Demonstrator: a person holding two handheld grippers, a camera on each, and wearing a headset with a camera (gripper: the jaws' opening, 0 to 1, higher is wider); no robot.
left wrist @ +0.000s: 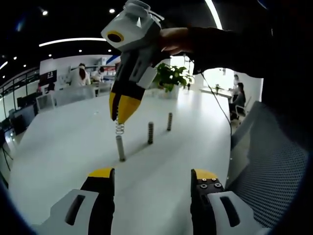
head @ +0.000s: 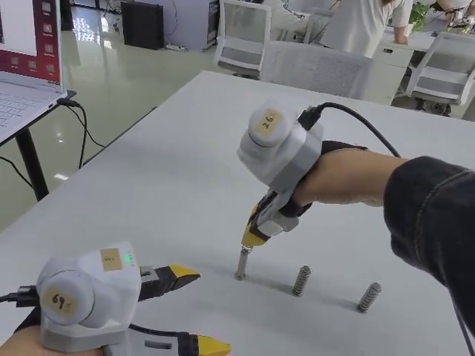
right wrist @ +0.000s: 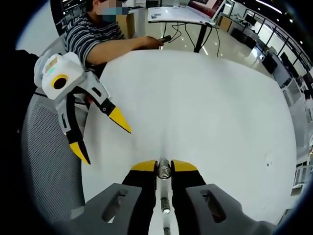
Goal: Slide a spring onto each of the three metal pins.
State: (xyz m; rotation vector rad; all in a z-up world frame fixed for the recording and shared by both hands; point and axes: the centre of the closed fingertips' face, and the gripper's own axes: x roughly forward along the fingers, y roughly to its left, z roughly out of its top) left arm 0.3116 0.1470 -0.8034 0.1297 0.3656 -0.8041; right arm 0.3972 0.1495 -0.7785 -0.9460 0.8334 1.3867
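Observation:
My right gripper (head: 251, 239) points straight down over the nearest metal pin (head: 242, 264), which stands upright on the white table (head: 171, 178). It is shut on a small spring (right wrist: 164, 169), and that spring (left wrist: 120, 128) hangs just above the top of the pin (left wrist: 120, 148). The two other pins (head: 300, 280) (head: 369, 297) stand in a row to the right, each with a spring around it. At the near left, my left gripper (head: 200, 310) is open and holds nothing, a little short of the pins (left wrist: 150, 132).
A laptop (head: 30, 52) sits on a side table at the far left with a cable hanging from it. White chairs (head: 241, 33) stand beyond the table's far edge. A seated person (right wrist: 98, 39) is behind the left gripper (right wrist: 105, 144).

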